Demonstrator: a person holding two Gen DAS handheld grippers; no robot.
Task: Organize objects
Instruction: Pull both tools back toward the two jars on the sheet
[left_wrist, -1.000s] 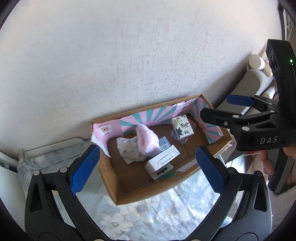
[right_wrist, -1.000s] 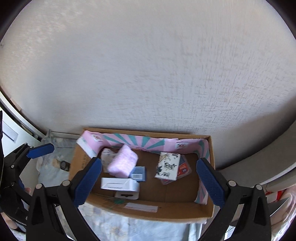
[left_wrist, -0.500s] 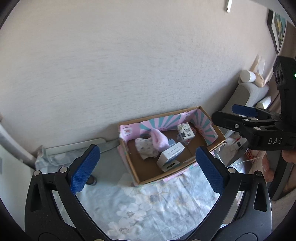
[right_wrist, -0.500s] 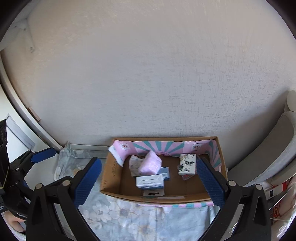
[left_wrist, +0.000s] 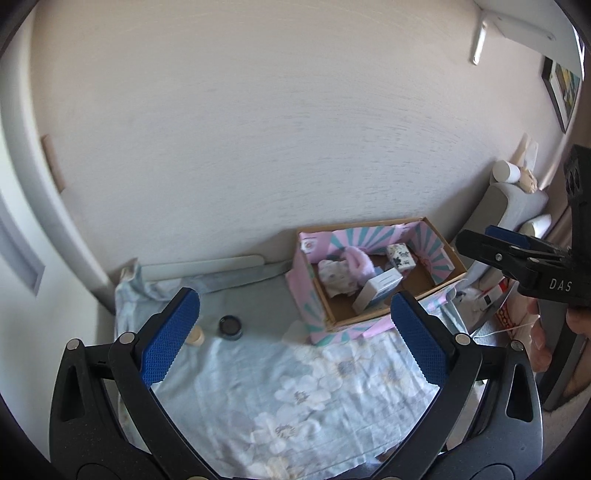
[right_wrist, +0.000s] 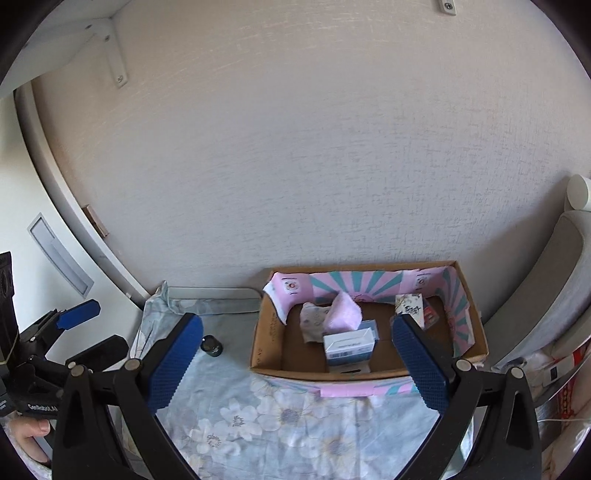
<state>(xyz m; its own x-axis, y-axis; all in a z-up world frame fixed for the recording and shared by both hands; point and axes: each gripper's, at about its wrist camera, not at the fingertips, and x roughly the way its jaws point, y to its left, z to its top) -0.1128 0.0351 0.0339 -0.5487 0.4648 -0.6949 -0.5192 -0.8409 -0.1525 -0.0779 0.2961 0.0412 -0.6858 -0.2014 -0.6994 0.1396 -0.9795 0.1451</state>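
Observation:
An open cardboard box (left_wrist: 364, 318) (right_wrist: 264, 334) lined with pink and teal paper stands against the wall at the table's back right. Inside lie a pink fluffy item (left_wrist: 357, 260) (right_wrist: 345, 314), a white patterned cloth (left_wrist: 335, 277), a white carton (left_wrist: 380, 291) (right_wrist: 349, 345) and a small floral box (left_wrist: 400, 256) (right_wrist: 410, 306). A dark round jar (left_wrist: 231, 326) (right_wrist: 211, 346) sits on the cloth left of the box, with a small cream object (left_wrist: 195, 336) beside it. My left gripper (left_wrist: 293, 338) (right_wrist: 88, 332) and right gripper (right_wrist: 297, 365) (left_wrist: 487, 240) hover well short of the box, both open and holding nothing.
A floral blue tablecloth (left_wrist: 295, 387) (right_wrist: 295, 413) covers the table. A flat white board (left_wrist: 203, 265) (right_wrist: 214, 294) lies along the wall at the back left. A grey seat (left_wrist: 506, 206) (right_wrist: 535, 295) stands right of the table, with cluttered items below it.
Both grippers have drawn back and up from the box, which now looks much smaller. The tablecloth, the dark jar and the cream object have come into view. Both stay open.

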